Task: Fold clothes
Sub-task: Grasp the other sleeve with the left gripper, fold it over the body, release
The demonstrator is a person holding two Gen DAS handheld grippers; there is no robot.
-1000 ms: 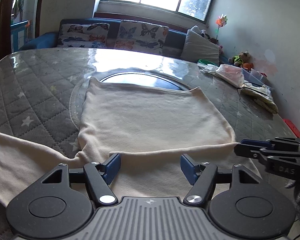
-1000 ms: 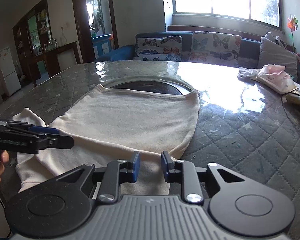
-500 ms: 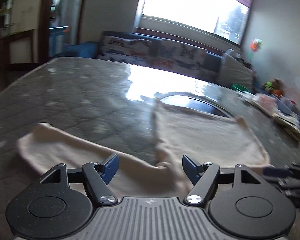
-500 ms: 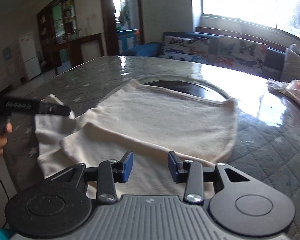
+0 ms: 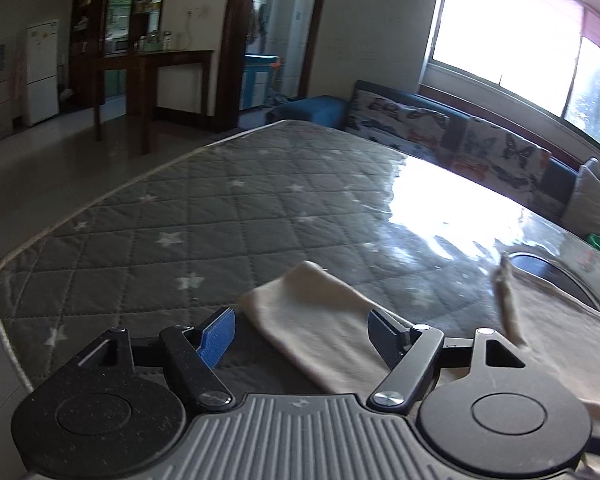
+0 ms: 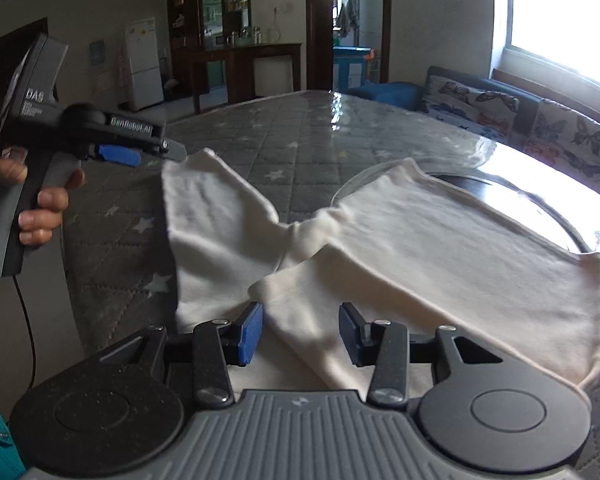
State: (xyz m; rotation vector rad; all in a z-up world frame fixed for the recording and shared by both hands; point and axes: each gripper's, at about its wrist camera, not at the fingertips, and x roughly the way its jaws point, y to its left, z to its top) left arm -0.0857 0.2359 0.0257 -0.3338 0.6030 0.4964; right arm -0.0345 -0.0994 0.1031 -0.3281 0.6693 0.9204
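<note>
Left hand (image 6: 40,200): seen only in the right wrist view, wrapped round the grey handle at the far left.
Left gripper (image 5: 300,334): jaws wide, just been opening further; the sleeve (image 5: 316,320) lies below and between the blue pads, not pinched.
Cream garment (image 6: 440,248): spread flat on the grey star-quilted mattress (image 5: 220,208); one sleeve stretched out to the left, the other folded across the body.
Right gripper (image 6: 300,334): jaws parted, released, just been opening; the folded sleeve lies under the gap, no pad pressing it.
Left wrist view alone: the mattress's near corner and the bare floor beside it.
Right wrist view alone: the garment's whole body, over a dark round inset (image 6: 500,188).
</note>
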